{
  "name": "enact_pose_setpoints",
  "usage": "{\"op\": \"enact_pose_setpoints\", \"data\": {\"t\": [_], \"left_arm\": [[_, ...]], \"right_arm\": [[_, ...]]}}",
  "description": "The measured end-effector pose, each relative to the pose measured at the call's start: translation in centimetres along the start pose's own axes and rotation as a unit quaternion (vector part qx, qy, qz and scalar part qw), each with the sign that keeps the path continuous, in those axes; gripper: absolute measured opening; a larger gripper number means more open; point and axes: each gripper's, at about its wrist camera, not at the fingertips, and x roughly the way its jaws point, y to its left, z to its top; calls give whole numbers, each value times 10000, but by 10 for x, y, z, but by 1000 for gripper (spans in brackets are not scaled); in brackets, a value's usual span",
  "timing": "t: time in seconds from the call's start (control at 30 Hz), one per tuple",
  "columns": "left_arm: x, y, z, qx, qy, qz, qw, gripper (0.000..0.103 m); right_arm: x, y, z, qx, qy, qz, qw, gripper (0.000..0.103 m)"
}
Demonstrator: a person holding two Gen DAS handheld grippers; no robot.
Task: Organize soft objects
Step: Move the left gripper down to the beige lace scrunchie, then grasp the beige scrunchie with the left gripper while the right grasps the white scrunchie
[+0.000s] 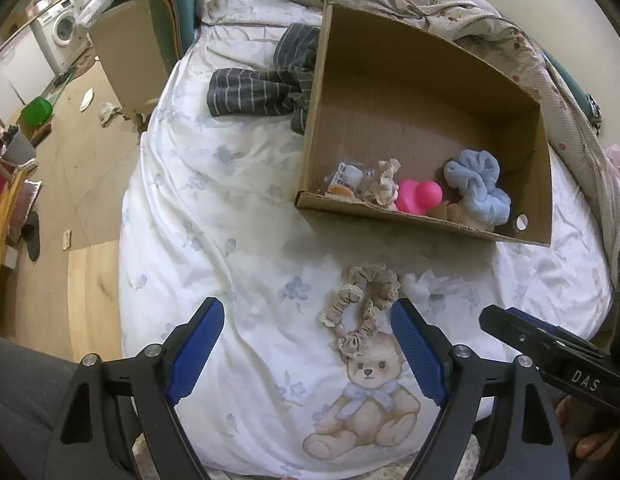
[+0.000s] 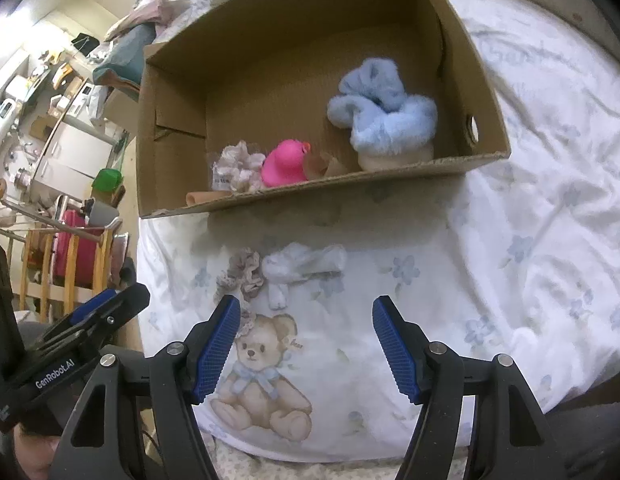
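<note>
A cardboard box sits on the bed. Inside lie a fluffy blue scrunchie, a pink rubber duck, a pale floral scrunchie and small packets. In front of the box, on the quilt, lie a beige lace-trimmed scrunchie and a white fluffy piece, side by side. My left gripper is open and empty, its right finger next to the beige scrunchie. My right gripper is open and empty, just short of the white piece.
The white floral quilt carries a printed teddy bear. A dark striped garment lies left of the box. A crumpled beige blanket lies behind it. The bed's left edge drops to a cluttered wooden floor.
</note>
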Motion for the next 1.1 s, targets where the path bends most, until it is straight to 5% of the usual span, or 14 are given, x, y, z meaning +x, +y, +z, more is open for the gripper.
{"op": "enact_pose_setpoints", "data": {"t": [0.17, 0.4, 0.73, 1.0, 1.1], "left_arm": [[13, -6, -2, 59, 219, -53, 9997, 82], [33, -6, -6, -84, 554, -90, 9984, 63], [53, -1, -4, -419, 807, -261, 9955, 56], [88, -35, -7, 278, 1096, -139, 9935, 56], [97, -39, -9, 381, 1163, -89, 9925, 41]], "right_arm": [[12, -14, 2, 391, 211, 85, 9990, 72], [13, -24, 8, 692, 180, 207, 9972, 72], [16, -26, 9, 754, 283, 178, 9966, 72], [14, -33, 8, 852, 282, 114, 9959, 72], [14, -38, 7, 900, 305, 71, 9954, 72]]}}
